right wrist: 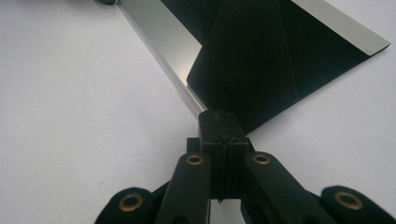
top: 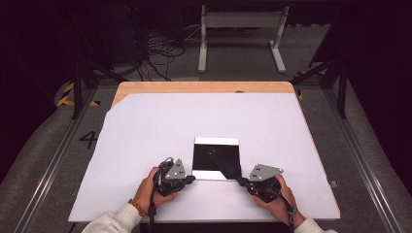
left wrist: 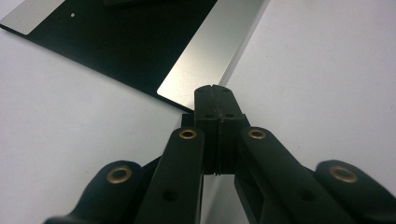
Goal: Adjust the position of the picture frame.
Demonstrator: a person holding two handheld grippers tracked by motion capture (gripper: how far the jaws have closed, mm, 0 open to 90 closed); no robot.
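A square black panel (top: 216, 155) with silver strips on its near and far edges lies flat on the white sheet (top: 160, 126). My left gripper (top: 193, 178) is shut, and its tips (left wrist: 215, 88) rest over the panel's near-left corner on the silver strip (left wrist: 210, 51). I cannot tell whether they pinch anything. My right gripper (top: 239, 180) is at the near-right corner, shut (right wrist: 223, 114) on the corner of a thin black film (right wrist: 247, 60). The film is lifted and folded back off the panel there, baring the silver strip (right wrist: 159, 37) beside it.
The white sheet covers most of a wooden table (top: 204, 87), whose far edge shows bare wood. Metal rails (top: 359, 155) run along both sides of the table. Beyond the far edge are floor cables (top: 160, 53) and a white stand (top: 240, 29).
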